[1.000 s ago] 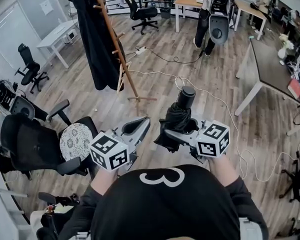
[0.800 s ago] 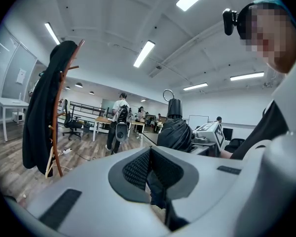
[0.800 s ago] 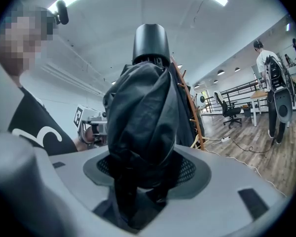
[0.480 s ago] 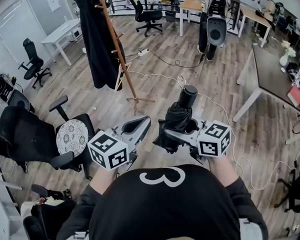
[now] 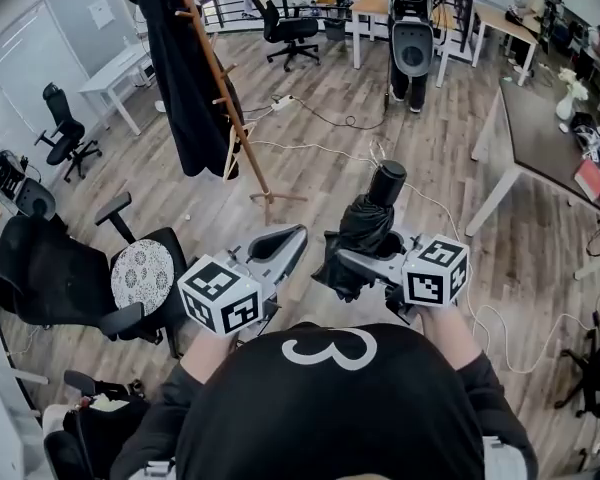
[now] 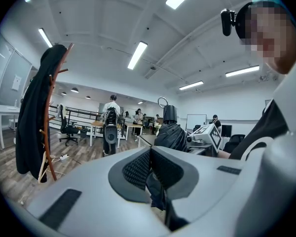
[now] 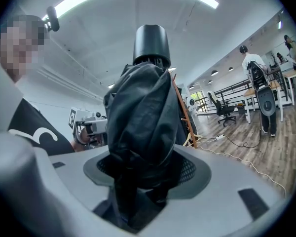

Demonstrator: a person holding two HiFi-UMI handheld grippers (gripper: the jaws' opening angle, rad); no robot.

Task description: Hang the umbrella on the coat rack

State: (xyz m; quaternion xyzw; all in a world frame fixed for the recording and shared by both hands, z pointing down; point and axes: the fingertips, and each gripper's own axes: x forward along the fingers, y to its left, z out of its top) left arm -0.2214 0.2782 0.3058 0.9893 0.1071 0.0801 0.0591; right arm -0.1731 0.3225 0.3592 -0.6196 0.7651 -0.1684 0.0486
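The right tool (image 5: 352,261) is clamped on the folded umbrella (image 5: 368,223) at centre frame, its cap end up. The left tool (image 5: 283,242) has its jaws pressed together on nothing. The rack (image 5: 223,86) stands upper left, well apart. The umbrella is in hand; the approach and the hanging remain.

- The umbrella (image 5: 360,236) is plain black.
- My left gripper (image 5: 290,238) and right gripper (image 5: 352,260) are grey, with black-and-white square markers (image 5: 220,298).
- The coat rack (image 5: 227,98) is red-brown wood, its coat (image 5: 185,88) black.
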